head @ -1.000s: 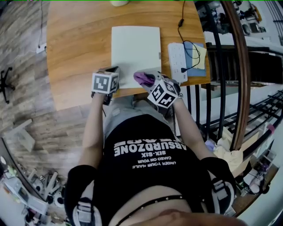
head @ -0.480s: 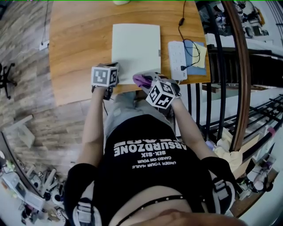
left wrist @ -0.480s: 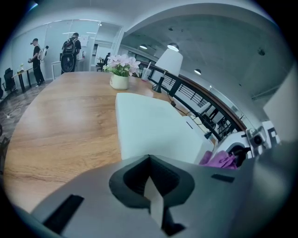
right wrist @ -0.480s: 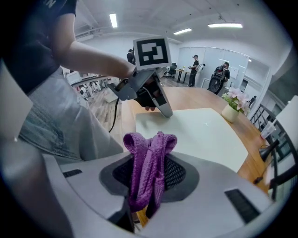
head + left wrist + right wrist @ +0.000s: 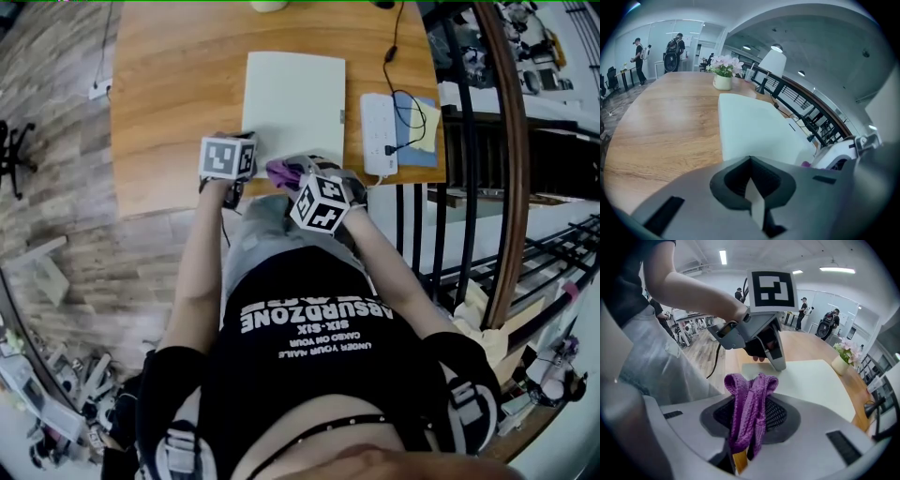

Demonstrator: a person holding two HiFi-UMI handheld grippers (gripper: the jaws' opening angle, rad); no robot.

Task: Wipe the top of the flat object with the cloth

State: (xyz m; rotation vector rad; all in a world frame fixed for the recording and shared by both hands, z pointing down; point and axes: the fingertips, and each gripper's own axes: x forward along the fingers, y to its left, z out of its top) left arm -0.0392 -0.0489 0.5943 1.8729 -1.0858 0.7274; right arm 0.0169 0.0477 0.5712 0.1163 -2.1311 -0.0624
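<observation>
The flat object point(image 5: 293, 103) is a pale board lying on the wooden table point(image 5: 169, 103). My left gripper point(image 5: 239, 148) sits at the board's near left corner. In the left gripper view its jaws point(image 5: 754, 199) are closed with a thin pale sliver of the board's edge point(image 5: 754, 133) between them. My right gripper point(image 5: 292, 178) is shut on a folded purple cloth point(image 5: 280, 171) at the board's near edge, just right of the left gripper. The cloth point(image 5: 750, 397) sticks up out of the right gripper point(image 5: 740, 448), and the left gripper point(image 5: 774, 357) rests on the board's corner point(image 5: 811, 380).
A white power strip point(image 5: 379, 131) with a black cable lies right of the board, beside a blue pad with a yellow note point(image 5: 419, 127). A flower pot point(image 5: 723, 77) and a lamp point(image 5: 772, 63) stand at the far end. A black railing point(image 5: 469, 187) runs along the table's right side.
My right gripper has carried the purple cloth leftward along the board's near edge, closer to the left gripper. The left gripper has stayed at the corner.
</observation>
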